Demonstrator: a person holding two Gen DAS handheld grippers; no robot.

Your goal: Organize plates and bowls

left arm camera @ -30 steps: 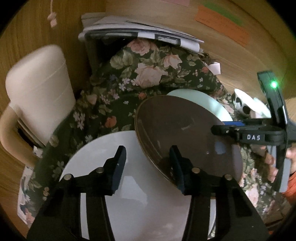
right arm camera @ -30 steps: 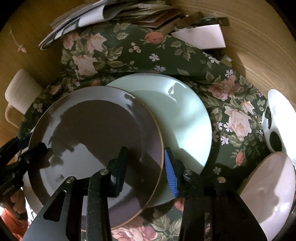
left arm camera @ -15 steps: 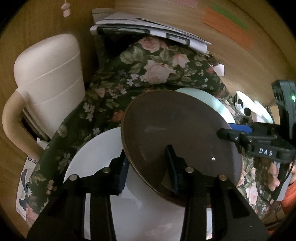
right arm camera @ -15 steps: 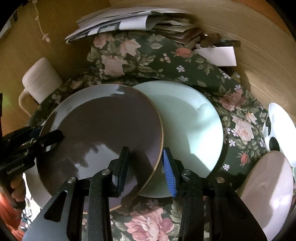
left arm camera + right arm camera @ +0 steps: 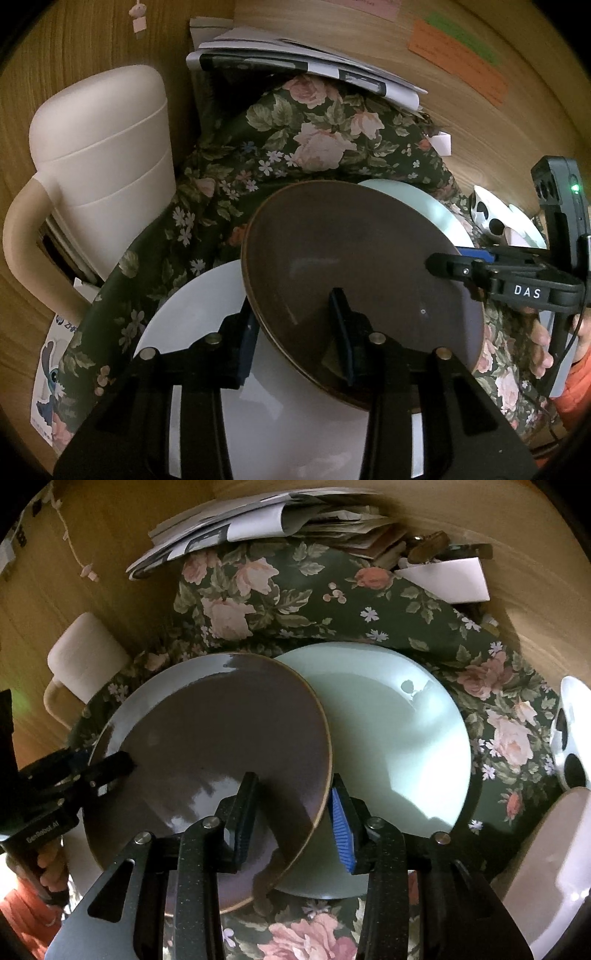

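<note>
A brown plate (image 5: 354, 266) (image 5: 221, 746) is held in the air, tilted, between both grippers. My left gripper (image 5: 295, 332) is shut on its near-left rim, one finger above and one below. My right gripper (image 5: 293, 812) is shut on the opposite rim; it also shows in the left wrist view (image 5: 458, 264). A white plate (image 5: 207, 306) lies under the brown one on the left. A pale green plate (image 5: 399, 746) (image 5: 417, 199) lies under its right edge.
A floral cloth (image 5: 295, 602) covers the table. A cream jug (image 5: 99, 147) (image 5: 85, 657) stands at the left. Stacked papers (image 5: 295, 62) lie at the back. A black-spotted white bowl (image 5: 569, 738) and a pinkish bowl (image 5: 550, 867) sit at the right.
The left gripper has closed on the brown plate's rim. The plate has shifted left and lifted, held by both grippers.
</note>
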